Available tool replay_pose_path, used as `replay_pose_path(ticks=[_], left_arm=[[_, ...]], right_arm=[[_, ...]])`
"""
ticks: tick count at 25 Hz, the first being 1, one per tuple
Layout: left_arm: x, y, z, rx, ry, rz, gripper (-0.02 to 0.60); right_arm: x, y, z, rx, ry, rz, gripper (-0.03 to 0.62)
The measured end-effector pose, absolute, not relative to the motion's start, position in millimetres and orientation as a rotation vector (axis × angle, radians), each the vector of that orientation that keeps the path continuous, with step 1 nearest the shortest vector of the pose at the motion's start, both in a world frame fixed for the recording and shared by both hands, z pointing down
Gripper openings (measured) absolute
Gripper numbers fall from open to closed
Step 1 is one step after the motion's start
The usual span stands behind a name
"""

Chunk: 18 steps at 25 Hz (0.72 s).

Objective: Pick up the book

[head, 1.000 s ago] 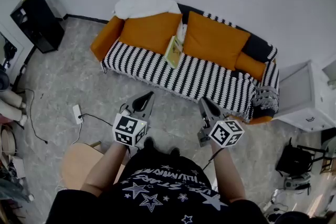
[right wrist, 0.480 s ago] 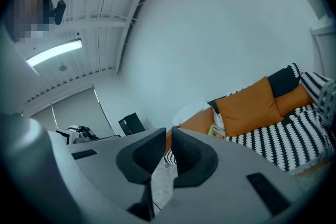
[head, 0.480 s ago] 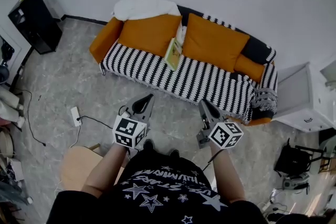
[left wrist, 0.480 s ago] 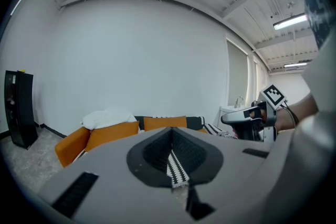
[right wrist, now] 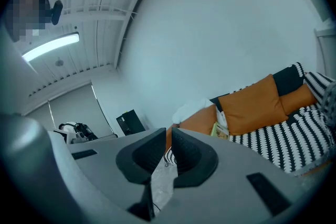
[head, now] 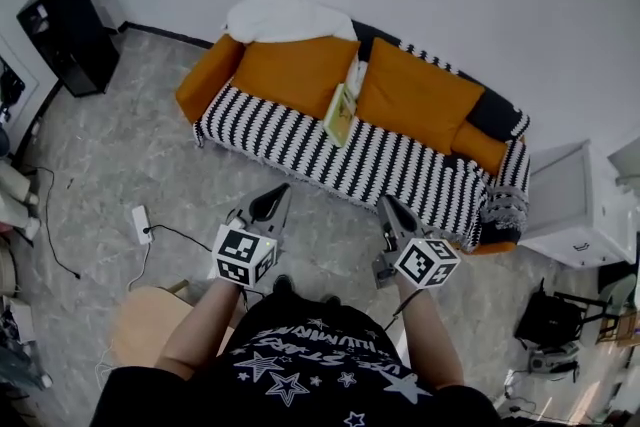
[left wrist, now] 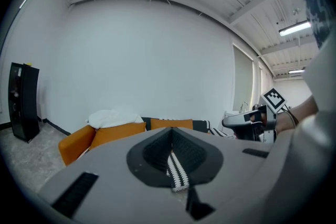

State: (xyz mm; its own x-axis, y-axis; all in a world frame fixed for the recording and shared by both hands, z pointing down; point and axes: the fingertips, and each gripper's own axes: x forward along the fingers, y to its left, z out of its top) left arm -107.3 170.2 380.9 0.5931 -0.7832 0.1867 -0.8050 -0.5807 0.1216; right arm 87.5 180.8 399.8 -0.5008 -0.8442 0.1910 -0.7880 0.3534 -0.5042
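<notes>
Near: your left gripper (head: 277, 196) and right gripper (head: 389, 206) are held side by side above the floor (head: 150, 155), both with jaws closed together on nothing. Far: the book (head: 341, 113) leans on the striped sofa (head: 290, 137) seat, between two orange cushions (head: 296, 67).

Open floor (head: 330, 215) up to the sofa (head: 290, 137)
The bare floor runs straight to the sofa. A cable (head: 176, 231) lies off to the left. Orange cushions (head: 420, 97) stand close on both sides of the book (head: 341, 113).
</notes>
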Motion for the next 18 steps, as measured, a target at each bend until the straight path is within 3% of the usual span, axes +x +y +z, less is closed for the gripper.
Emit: replay_pose_path(ticks=[9, 18], left_arm=[[-172, 149, 391, 2.561, -1.383, 0.151, 0.005], [-190, 113, 398, 2.501, -1.441, 0.139, 0.005]], right_arm=[[31, 161, 417, -1.52, 2.53, -0.901, 0.046], [36, 131, 431, -1.53, 2.485, -0.955, 0.046]])
